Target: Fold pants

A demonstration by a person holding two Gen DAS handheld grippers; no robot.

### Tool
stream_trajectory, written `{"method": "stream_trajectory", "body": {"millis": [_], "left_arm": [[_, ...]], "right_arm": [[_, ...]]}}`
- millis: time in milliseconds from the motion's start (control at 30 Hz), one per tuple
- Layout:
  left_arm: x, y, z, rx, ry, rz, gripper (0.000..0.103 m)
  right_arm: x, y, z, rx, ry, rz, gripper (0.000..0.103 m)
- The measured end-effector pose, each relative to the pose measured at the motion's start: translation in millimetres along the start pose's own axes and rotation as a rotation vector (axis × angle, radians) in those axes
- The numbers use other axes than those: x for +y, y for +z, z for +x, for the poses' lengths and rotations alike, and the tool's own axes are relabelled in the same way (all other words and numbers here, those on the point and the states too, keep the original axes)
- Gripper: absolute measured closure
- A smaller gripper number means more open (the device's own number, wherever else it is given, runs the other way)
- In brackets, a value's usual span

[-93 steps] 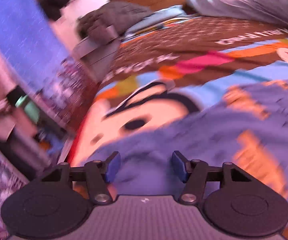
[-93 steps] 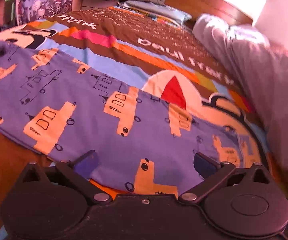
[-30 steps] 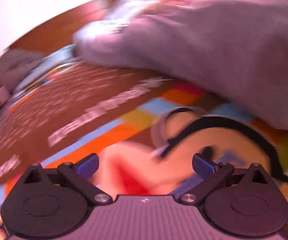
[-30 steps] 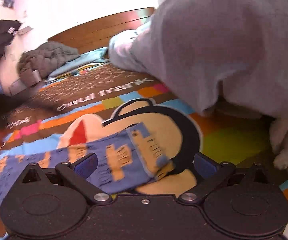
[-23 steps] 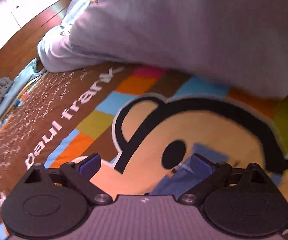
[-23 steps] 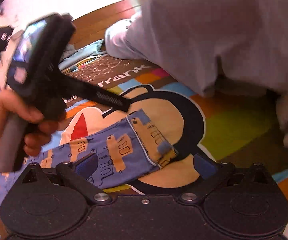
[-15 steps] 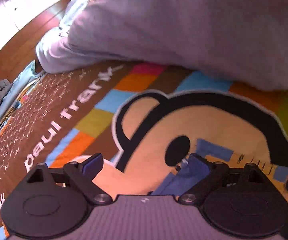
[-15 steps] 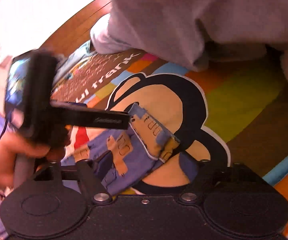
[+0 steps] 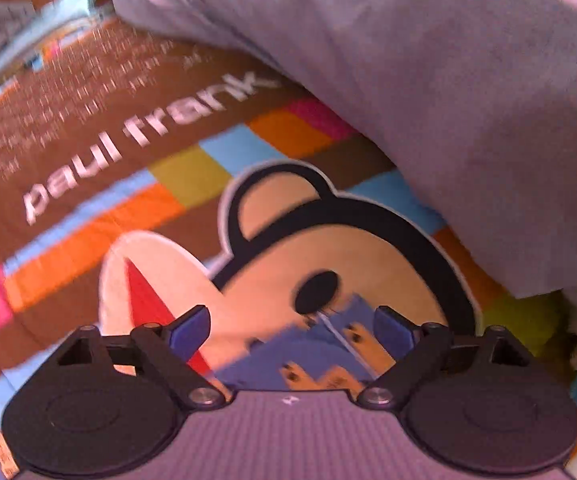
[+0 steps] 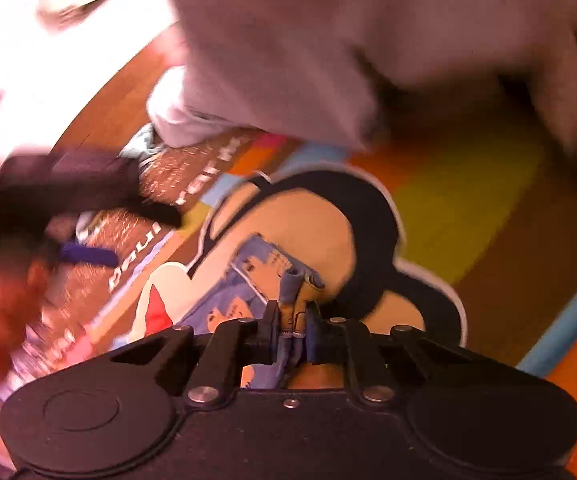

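The blue cotton pants with orange vehicle prints (image 10: 248, 280) lie on the bedspread with a cartoon monkey face and coloured blocks (image 10: 468, 192), low in the middle of the right wrist view, over the monkey's tan cheek. The right tongs (image 10: 291, 334) are closing, and a bunched fold of the hem already stands pinched between the two dark pads at lower centre. In the left wrist view the same pants (image 9: 316, 356) show as a blue corner at lower centre, between the fingers but nearer the right-hand one. The left tongs (image 9: 292, 328) stand wide apart and are closing slowly; neither pad touches cloth.

One pair of pants is visible, one bedspread (image 9: 192, 176), and one large grey-lilac heap of bedding (image 9: 428, 80) that fills the upper right of both views. The left tongs also appear as a blurred dark shape (image 10: 76, 192) at the left of the right wrist view, held by a hand (image 10: 0, 304) at the lower left.

The heap's edge runs close above the monkey's head, so room is tight toward the upper right. Open bedspread stretches to the left, over the brown band with white lettering.
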State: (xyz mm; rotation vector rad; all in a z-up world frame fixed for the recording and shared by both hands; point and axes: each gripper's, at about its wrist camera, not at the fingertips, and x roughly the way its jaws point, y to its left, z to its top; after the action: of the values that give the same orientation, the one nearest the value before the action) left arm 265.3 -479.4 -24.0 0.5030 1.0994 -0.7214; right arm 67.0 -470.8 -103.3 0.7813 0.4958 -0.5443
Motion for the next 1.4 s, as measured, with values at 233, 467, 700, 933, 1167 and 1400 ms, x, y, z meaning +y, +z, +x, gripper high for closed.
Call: {"method": "stream_trajectory", "body": {"millis": [233, 467, 700, 933, 1167, 1400], "left_arm": [[-42.8, 8.2, 15.2, 0.139, 0.084, 0.115, 0.020], [-90.8, 7.6, 37.7, 0.238, 0.224, 0.282, 0.017], [-110.3, 0.0, 63.6, 0.329, 0.294, 0.395, 0.048], [-73.1, 3.3, 40.3, 0.297, 0.150, 0.221, 0.092], [10.1, -18.8, -20.8, 0.103, -0.092, -0.181, 0.093], [100.5, -93.0, -75.5, -0.109, -0.265, -0.410, 0.093]], "right_arm": [[40.5, -12.4, -13.0, -0.064, -0.014, -0.264, 0.090], [54.9, -16.2, -11.8, -0.064, -0.027, -0.354, 0.090], [60.7, -19.4, -14.2, -0.060, 0.004, -0.400, 0.090], [54.5, -15.3, -20.1, -0.061, 0.040, -0.381, 0.090], [56.1, -20.7, -40.1, -0.165, 0.113, -0.420, 0.090], [80.2, -39.2, -69.7, -0.270, 0.193, -0.597, 0.090]]}}
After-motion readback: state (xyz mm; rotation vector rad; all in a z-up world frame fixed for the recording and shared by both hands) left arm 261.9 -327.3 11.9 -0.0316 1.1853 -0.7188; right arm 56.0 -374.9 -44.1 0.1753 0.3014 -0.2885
